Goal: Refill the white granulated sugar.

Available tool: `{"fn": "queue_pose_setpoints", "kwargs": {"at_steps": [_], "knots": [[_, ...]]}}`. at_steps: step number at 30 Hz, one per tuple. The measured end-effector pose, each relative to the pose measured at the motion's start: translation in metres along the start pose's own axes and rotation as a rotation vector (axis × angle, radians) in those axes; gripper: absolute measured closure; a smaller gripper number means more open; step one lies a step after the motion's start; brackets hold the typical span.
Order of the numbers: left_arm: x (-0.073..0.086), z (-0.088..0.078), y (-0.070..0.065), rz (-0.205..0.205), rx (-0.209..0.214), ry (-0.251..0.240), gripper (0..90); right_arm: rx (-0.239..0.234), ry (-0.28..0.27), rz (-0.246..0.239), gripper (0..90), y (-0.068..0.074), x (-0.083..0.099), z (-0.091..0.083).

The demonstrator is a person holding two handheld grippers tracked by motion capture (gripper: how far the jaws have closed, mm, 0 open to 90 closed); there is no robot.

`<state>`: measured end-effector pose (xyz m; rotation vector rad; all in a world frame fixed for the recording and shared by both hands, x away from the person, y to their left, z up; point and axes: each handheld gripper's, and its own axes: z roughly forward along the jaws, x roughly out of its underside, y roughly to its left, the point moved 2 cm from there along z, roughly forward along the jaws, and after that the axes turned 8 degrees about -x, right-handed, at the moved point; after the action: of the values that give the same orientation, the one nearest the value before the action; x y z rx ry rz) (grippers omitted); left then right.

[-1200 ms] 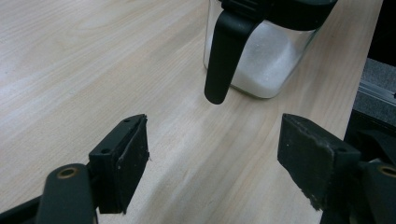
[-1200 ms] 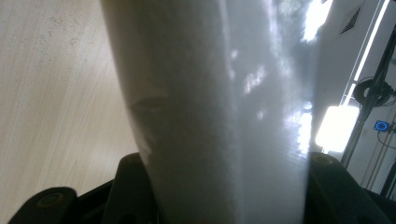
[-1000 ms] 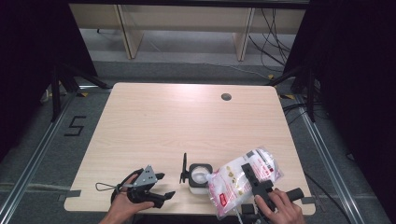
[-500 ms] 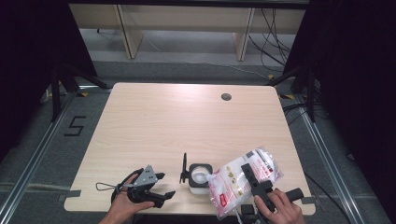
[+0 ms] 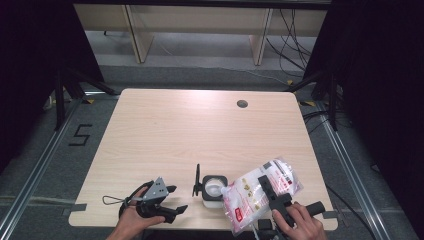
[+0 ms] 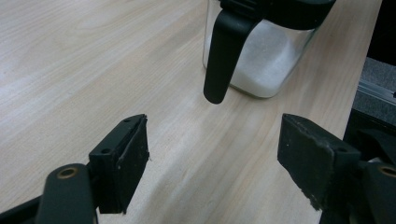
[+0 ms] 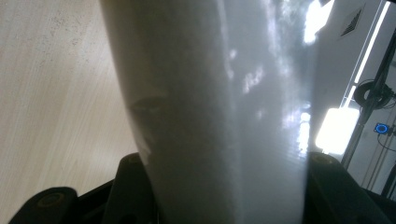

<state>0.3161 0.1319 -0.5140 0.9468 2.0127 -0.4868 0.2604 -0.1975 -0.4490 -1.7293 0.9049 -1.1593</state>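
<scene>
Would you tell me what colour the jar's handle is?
Black; the handle shows best in the left gripper view.

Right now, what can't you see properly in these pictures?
- High view: the print on the plastic bag is too small to read.
- High view: the bag's tilted corner covers part of the jar's mouth, so pouring cannot be told.
- Right gripper view: the bag sits so close that it is a white blur and hides the jar.
- Left gripper view: the top edge cuts off the jar's lid.

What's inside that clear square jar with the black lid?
The clear square jar with the black lid holds a white granular powder, filling its lower part. From above, the white printed plastic bag overlaps its rim, hiding whether anything is pouring in.
</scene>
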Motion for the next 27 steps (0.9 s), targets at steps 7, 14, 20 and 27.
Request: {"fn": "queue_pose_setpoints", "kwargs": {"at_steps": [7, 14, 20, 27], "knots": [[0.0003, -0.0006, -0.0005, -0.004, -0.001, 0.002, 24.0, -0.003, -0.001, -0.001, 56.6, 0.0002, 0.0001, 0.0005], [0.0012, -0.0005, -0.0019, -0.019, -0.003, 0.001, 24.0, -0.003, -0.004, -0.011, 57.0, -0.0008, -0.0004, 0.0001], [0.0007, -0.001, -0.0008, -0.004, 0.002, 0.003, 24.0, -0.004, -0.01, 0.014, 57.7, 0.0002, 0.001, 0.0007], [0.0014, -0.0012, -0.0025, -0.033, -0.002, 0.007, 24.0, -0.027, -0.016, 0.132, 58.3, 0.006, 0.0057, 0.0014]]}}
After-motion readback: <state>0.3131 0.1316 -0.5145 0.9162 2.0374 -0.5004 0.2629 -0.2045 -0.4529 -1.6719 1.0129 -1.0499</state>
